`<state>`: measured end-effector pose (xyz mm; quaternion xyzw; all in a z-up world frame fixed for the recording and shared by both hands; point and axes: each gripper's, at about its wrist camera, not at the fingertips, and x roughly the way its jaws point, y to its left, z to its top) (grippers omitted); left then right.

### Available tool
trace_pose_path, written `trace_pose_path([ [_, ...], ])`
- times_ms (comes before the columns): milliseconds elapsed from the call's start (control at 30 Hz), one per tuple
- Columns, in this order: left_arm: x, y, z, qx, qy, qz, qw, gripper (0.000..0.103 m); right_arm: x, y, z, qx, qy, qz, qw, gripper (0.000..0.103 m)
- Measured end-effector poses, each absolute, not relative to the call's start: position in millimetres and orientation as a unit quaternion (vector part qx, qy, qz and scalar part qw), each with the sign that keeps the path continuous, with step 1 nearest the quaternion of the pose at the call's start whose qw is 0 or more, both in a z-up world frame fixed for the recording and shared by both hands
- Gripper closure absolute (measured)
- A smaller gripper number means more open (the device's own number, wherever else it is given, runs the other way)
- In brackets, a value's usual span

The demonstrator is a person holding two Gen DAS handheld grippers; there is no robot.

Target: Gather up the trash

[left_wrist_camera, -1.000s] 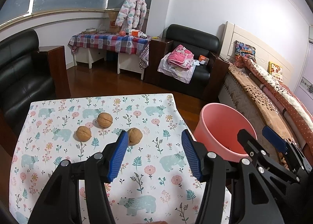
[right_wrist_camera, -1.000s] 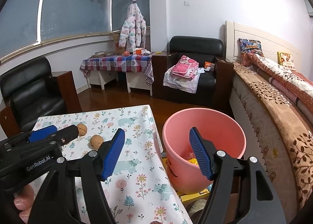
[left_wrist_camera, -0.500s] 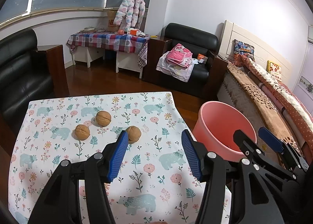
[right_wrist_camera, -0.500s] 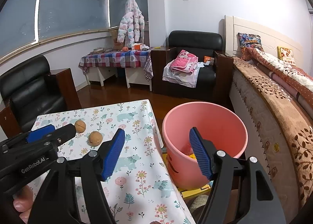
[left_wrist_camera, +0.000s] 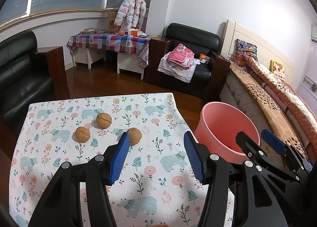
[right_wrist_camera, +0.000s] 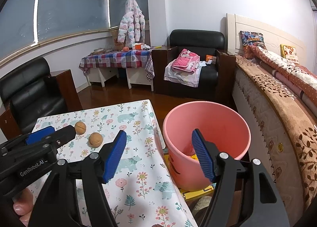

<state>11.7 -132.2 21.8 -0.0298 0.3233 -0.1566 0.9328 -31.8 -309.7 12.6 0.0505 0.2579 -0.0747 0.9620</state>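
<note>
The table (left_wrist_camera: 59, 167), covered with a floral bear-print cloth, carries three walnuts. The pink bucket (left_wrist_camera: 216, 123) stands on the floor just beside the table's right edge. The left gripper (left_wrist_camera: 156, 155) hangs over the cloth with its jaws spread wide and nothing between them. The nearest walnut (left_wrist_camera: 135, 135) lies just beyond the left fingertip (left_wrist_camera: 123, 141), partly behind it and outside the gap. The other two walnuts (left_wrist_camera: 103, 120) (left_wrist_camera: 82, 134) lie farther left, apart from both fingers. The right gripper (right_wrist_camera: 158, 143) is also spread wide and empty; its right finger (right_wrist_camera: 200, 151) overlaps the bucket opening, where yellow scraps (right_wrist_camera: 195, 156) show.
</note>
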Motion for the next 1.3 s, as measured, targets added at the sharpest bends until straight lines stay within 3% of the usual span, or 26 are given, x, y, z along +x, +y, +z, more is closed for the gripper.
trace_pose_path([
  [1300,13.5,-140.5,19.7,-0.014,0.332,-0.162,0.929,0.046,-29.3,-311.8,2.1,0.064,0.268,-0.072,0.959,0.034],
])
